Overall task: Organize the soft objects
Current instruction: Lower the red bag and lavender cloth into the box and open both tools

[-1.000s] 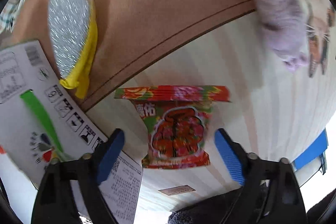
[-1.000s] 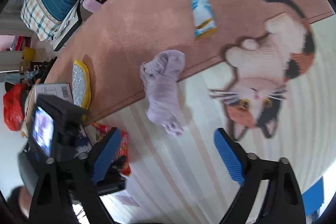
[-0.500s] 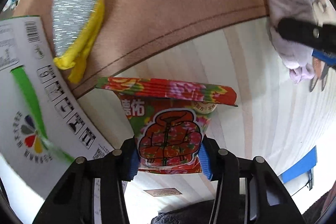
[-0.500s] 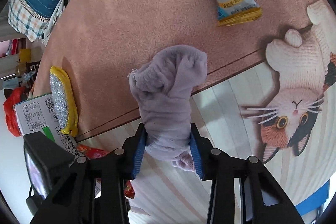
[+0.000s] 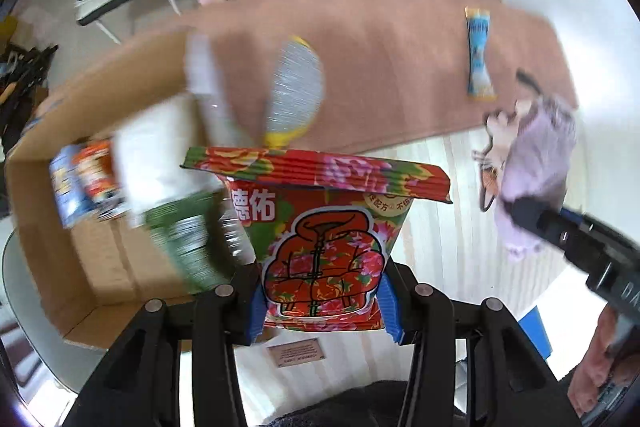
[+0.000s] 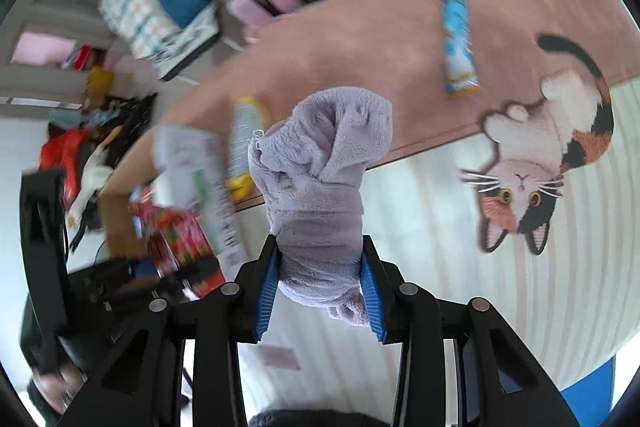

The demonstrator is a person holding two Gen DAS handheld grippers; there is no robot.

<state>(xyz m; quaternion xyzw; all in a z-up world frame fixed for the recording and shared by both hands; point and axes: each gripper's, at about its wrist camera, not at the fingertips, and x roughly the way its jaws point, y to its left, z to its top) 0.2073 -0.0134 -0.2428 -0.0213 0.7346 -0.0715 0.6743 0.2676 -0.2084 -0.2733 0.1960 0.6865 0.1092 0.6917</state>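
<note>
The left gripper [image 5: 323,307] has its two blue pads clamped on the lower part of one red floral packet [image 5: 320,247], which stands up at the centre of the left wrist view, its crimped top edge across the middle of the frame. The right gripper [image 6: 320,291] has its two pads pressed in on one lilac fleece cloth [image 6: 320,183], a bunched bundle rising through the centre of the right wrist view; the same cloth shows at the right edge of the left view. Left of the packet sits one open cardboard box [image 5: 100,267] filling the left half of that frame, with blurred packets inside whose number cannot be told. Above the packet lies one silver-and-yellow scrubber [image 5: 294,95] on the pink rug [image 5: 400,67]. One blue snack stick [image 6: 458,39] lies on the rug in the upper right, with one cat figure [image 6: 536,167] at right on the rug.
</note>
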